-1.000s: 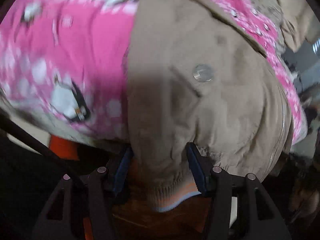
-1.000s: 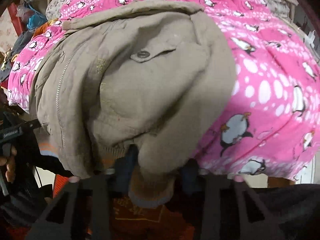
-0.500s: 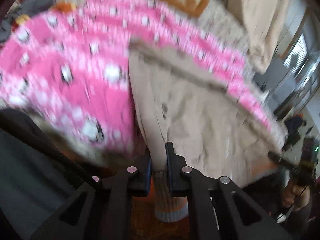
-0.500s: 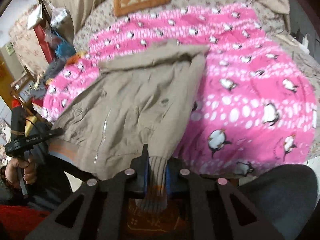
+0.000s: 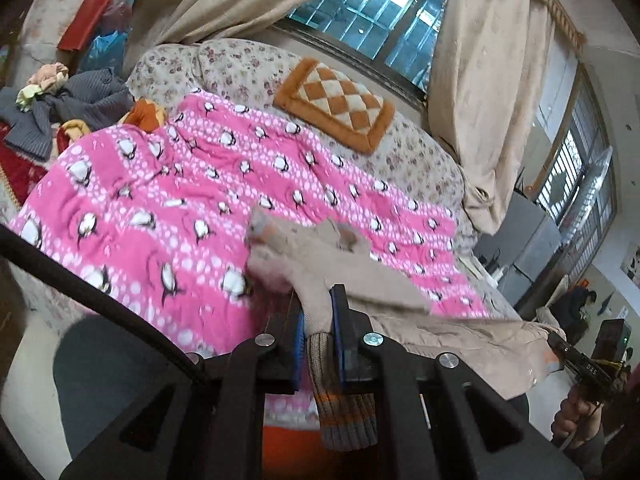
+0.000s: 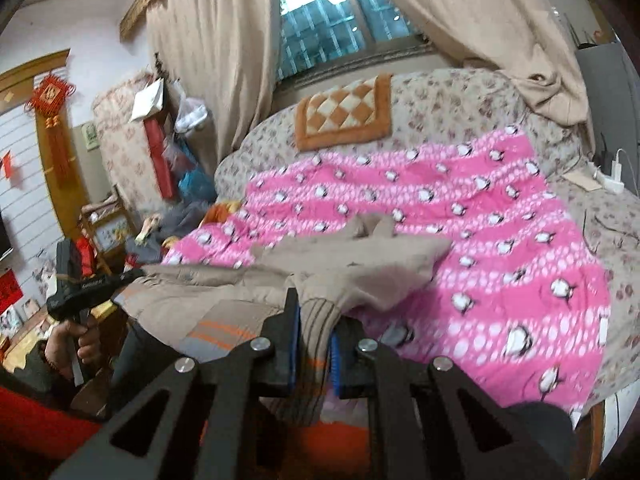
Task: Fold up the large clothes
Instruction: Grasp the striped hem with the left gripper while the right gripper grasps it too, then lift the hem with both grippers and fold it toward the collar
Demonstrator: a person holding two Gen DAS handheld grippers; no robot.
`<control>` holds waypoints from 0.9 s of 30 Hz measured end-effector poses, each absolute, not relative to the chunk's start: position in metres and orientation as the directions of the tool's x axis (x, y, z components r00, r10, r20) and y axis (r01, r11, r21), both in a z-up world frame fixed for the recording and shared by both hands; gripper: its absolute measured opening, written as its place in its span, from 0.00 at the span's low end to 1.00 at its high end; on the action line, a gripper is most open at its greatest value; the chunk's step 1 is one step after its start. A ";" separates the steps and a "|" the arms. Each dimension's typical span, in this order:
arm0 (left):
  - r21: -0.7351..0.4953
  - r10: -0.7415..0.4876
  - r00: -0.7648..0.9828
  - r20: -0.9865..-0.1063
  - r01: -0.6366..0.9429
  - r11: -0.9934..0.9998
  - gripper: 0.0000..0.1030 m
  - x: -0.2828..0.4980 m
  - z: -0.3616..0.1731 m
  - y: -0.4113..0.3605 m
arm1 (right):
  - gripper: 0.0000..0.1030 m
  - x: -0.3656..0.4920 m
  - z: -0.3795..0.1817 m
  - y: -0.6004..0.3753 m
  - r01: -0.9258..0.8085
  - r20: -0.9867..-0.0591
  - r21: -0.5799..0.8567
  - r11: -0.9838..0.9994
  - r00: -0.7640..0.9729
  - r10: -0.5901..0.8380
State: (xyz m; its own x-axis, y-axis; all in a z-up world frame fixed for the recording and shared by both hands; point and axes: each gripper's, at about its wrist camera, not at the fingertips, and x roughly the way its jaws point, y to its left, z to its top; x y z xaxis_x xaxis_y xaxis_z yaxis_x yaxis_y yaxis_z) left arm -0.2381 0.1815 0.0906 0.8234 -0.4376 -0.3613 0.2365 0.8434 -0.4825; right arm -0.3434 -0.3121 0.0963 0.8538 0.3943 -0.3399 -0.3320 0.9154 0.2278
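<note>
A beige jacket (image 5: 352, 268) hangs stretched between my two grippers, lifted above the pink penguin blanket (image 5: 168, 184). My left gripper (image 5: 318, 320) is shut on the jacket's ribbed hem, whose striped cuff dangles below the jaws. My right gripper (image 6: 314, 328) is shut on the hem at the jacket's (image 6: 344, 264) other side. Each gripper shows in the other's view: the right one at the far right (image 5: 576, 356), the left one at the left (image 6: 92, 284).
The blanket (image 6: 500, 248) covers a floral bed. An orange checkered cushion (image 5: 336, 104) lies at the bed's far side under a curtained window. Piled clothes (image 5: 68, 104) lie at the left. A white charger (image 6: 614, 176) sits at the bed's right edge.
Both grippers closed on the jacket's hem and raised it off the blanket, pulling back so the whole bed and room came into view.
</note>
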 end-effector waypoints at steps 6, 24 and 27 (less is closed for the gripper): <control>-0.369 -0.407 0.870 -0.279 0.294 0.882 0.00 -0.187 0.133 0.152 | 0.11 -0.284 0.121 -0.315 -0.258 -0.269 0.184 0.948 0.915 0.301; -0.316 -0.225 0.817 -0.531 0.056 0.947 0.00 0.095 0.057 0.073 | 0.11 0.022 0.055 -0.319 0.049 -0.539 0.179 0.983 0.841 0.056; -0.289 -0.177 0.788 -0.590 -0.002 0.957 0.00 0.133 0.034 0.067 | 0.11 0.059 0.034 -0.324 0.086 -0.582 0.173 0.981 0.812 0.031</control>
State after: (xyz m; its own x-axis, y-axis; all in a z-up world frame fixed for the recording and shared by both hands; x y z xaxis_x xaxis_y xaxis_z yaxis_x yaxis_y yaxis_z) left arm 0.1333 0.0665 0.0344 0.7879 -0.1768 -0.5898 -0.0017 0.9573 -0.2891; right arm 0.0589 -0.3245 0.0339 0.8123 0.0314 -0.5824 0.0860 0.9812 0.1728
